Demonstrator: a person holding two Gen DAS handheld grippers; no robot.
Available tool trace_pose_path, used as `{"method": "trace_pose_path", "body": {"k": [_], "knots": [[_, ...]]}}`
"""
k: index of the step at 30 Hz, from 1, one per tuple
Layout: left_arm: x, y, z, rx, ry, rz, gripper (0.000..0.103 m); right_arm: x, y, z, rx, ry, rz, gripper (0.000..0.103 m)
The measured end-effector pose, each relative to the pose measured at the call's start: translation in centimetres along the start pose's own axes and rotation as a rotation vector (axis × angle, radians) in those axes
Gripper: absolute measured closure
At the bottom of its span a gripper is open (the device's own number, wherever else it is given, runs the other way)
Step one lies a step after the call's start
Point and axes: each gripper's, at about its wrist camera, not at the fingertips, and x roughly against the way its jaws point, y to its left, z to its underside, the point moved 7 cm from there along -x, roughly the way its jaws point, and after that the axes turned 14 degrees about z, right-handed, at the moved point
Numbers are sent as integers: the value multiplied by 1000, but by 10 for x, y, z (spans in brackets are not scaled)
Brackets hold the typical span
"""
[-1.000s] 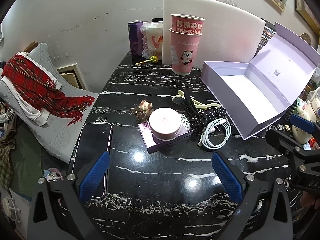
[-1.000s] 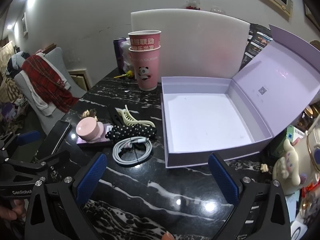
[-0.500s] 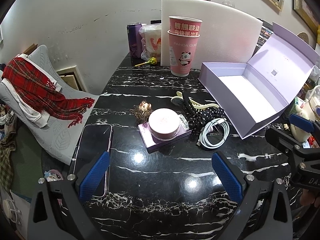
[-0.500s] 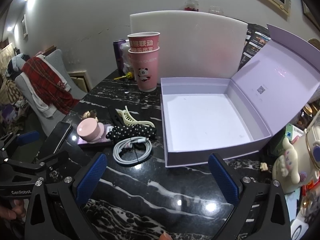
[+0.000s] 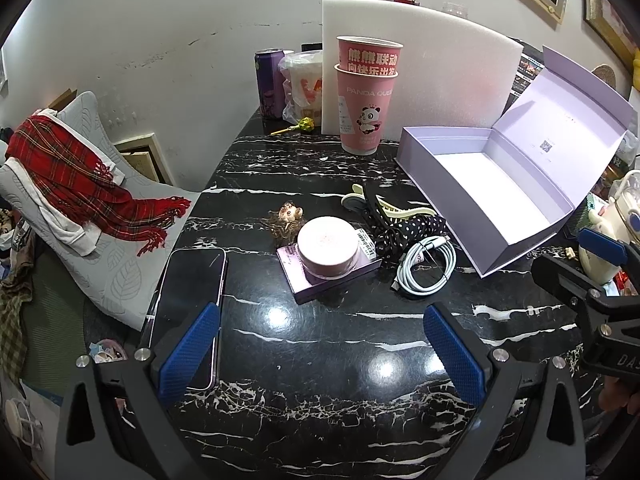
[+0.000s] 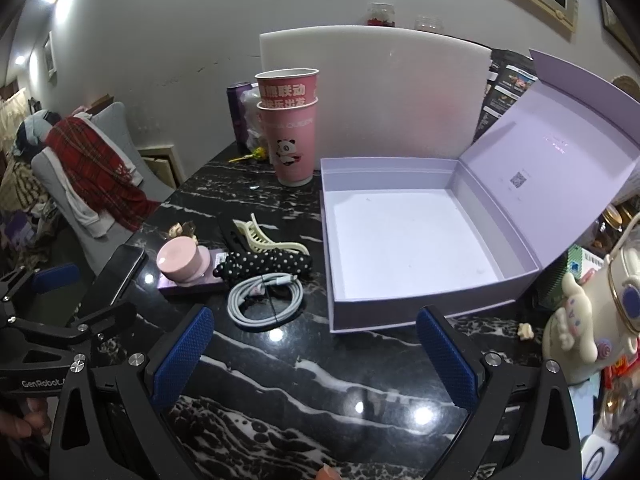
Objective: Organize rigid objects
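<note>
**Both tongs wide open above the marble surface, nothing gripped**

The left tongs (image 5: pixel 320 354) and right tongs (image 6: pixel 314 354) hover spread wide and empty over the black marble surface (image 5: pixel 320 360). The open lilac box (image 6: pixel 404 236) is the landmark. Just left of it lie the coiled white cable (image 6: pixel 264 304), a polka-dot fabric piece (image 6: pixel 268 262) and a cream hair claw (image 6: pixel 266 240). Further left sits the pink round jar (image 5: pixel 328 246) on a purple flat case (image 5: pixel 330 276). Furthest from the box lies the phone (image 5: pixel 188 300).
</note>
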Motion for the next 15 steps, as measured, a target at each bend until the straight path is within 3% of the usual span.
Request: {"method": "trace_pose_path", "body": {"k": [15], "knots": [[11,5,9,26,-12,-7,0,8,-3,5,-6,-6,3,0]]}}
